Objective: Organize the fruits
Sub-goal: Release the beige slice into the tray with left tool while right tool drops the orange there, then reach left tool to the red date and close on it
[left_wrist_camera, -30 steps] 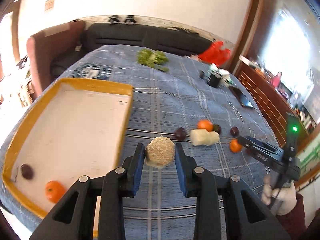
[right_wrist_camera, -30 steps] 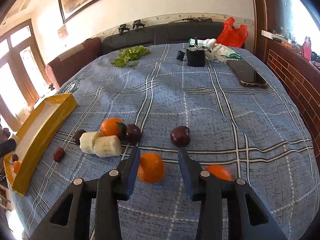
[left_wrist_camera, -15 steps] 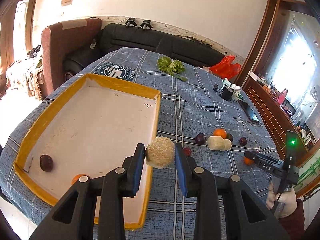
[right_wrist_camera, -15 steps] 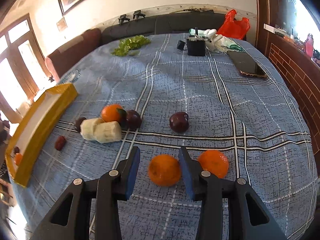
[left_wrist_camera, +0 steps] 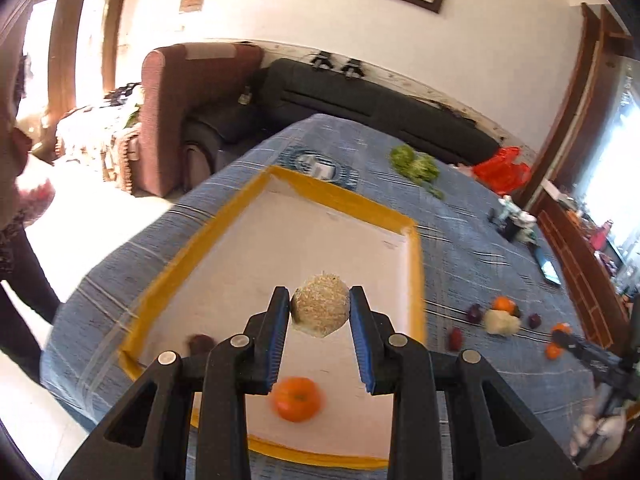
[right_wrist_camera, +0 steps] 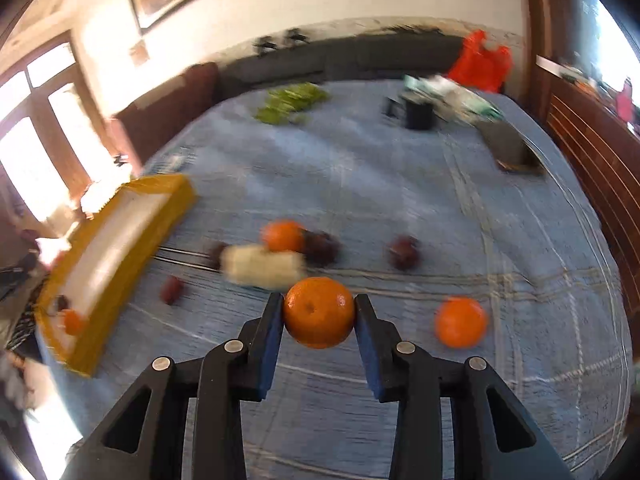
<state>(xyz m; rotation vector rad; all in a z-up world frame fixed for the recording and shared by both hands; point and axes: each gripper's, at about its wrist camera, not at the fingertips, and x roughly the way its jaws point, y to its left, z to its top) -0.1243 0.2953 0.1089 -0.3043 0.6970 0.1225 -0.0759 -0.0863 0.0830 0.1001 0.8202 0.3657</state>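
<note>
My left gripper [left_wrist_camera: 319, 312] is shut on a rough tan ball-shaped fruit [left_wrist_camera: 320, 310] and holds it above the yellow-rimmed white tray [left_wrist_camera: 352, 202]. In the tray lie an orange [left_wrist_camera: 297, 399] and a dark plum [left_wrist_camera: 200, 344]. My right gripper [right_wrist_camera: 318, 314] is shut on an orange [right_wrist_camera: 319, 312] and holds it above the blue checked cloth. The tray also shows at the left in the right wrist view [right_wrist_camera: 132, 236]. Loose on the cloth are a second orange [right_wrist_camera: 461, 322], a third orange [right_wrist_camera: 282, 236], a pale peeled fruit [right_wrist_camera: 262, 266] and several dark plums [right_wrist_camera: 404, 252].
Green leaves [right_wrist_camera: 290, 102], a black cup [right_wrist_camera: 418, 114], a phone [right_wrist_camera: 512, 150] and a red bag [right_wrist_camera: 480, 62] lie at the table's far end. A sofa [left_wrist_camera: 360, 100] and an armchair [left_wrist_camera: 188, 104] stand behind. A person [left_wrist_camera: 16, 216] stands at the left.
My left gripper carried the tan fruit leftward over the tray. My right gripper closed on the orange that lay between its fingers and lifted it off the cloth.
</note>
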